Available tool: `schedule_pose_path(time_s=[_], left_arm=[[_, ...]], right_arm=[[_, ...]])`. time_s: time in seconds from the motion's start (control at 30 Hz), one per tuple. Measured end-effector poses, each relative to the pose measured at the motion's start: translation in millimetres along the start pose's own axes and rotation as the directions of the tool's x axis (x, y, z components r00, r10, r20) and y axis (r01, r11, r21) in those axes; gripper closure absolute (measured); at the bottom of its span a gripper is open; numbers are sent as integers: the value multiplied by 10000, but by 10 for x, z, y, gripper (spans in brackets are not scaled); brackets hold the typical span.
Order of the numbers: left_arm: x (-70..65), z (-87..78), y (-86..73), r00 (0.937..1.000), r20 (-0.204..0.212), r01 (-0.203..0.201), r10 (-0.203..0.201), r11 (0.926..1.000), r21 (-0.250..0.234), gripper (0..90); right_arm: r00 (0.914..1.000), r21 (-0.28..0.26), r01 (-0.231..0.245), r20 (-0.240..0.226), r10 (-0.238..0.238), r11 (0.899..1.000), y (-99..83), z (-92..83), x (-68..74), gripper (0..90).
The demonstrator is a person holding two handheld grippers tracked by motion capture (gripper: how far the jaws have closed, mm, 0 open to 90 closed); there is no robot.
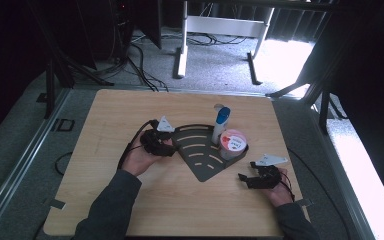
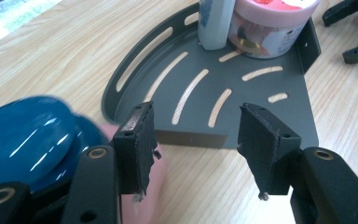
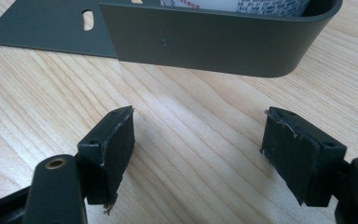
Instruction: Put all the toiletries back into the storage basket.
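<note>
The tongs [image 2: 196, 149] stand apart and empty over the slotted grey rack [image 2: 135, 88] holding a bottle [image 2: 214, 23] and pink tub [image 2: 270, 28].

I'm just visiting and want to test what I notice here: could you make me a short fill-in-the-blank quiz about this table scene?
1. The dark grey slotted tray lies on a ____ table.
2. The white bottle standing in the tray has a ____ cap.
3. Beside the bottle stands a round tub with a ____ lid.
4. The jaws of the left hand-held gripper stand ____, with nothing between them.

Missing words: wooden; blue; pink; open
</note>
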State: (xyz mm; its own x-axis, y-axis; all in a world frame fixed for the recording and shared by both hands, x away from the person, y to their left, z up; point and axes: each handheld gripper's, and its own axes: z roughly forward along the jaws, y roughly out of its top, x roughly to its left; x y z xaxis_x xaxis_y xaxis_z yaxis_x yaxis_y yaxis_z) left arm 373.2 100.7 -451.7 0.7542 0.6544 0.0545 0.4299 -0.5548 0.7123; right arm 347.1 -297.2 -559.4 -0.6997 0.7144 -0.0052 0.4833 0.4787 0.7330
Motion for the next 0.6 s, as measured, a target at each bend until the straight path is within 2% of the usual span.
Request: schedule_pose_path(time_s=[0.07,0.17,0.3,0.37,0.6], left_arm=[[16,-41,-34,10000,-39,80,-80,10000,7,465],[69,-81,-76,9997,-146,216,-212,9994,277,465],[94,-163,-98,9993,-225,292,-288,9994,172,470],[115,-197,-114,9992,-294,262,-254,9993,256,482],[179,-287,-187,9978,-421,533,-519,9980,337,476]], right_arm=[[10000,0,-4,-1,4,10000,0,0,0,250],[10000,-11,3,0,-3,10000,0,1,0,250],[10000,-12,5,1,-5,10000,0,1,0,251],[10000,-13,7,1,-7,10000,0,1,0,250],[10000,-13,4,0,-4,10000,0,1,0,250]])
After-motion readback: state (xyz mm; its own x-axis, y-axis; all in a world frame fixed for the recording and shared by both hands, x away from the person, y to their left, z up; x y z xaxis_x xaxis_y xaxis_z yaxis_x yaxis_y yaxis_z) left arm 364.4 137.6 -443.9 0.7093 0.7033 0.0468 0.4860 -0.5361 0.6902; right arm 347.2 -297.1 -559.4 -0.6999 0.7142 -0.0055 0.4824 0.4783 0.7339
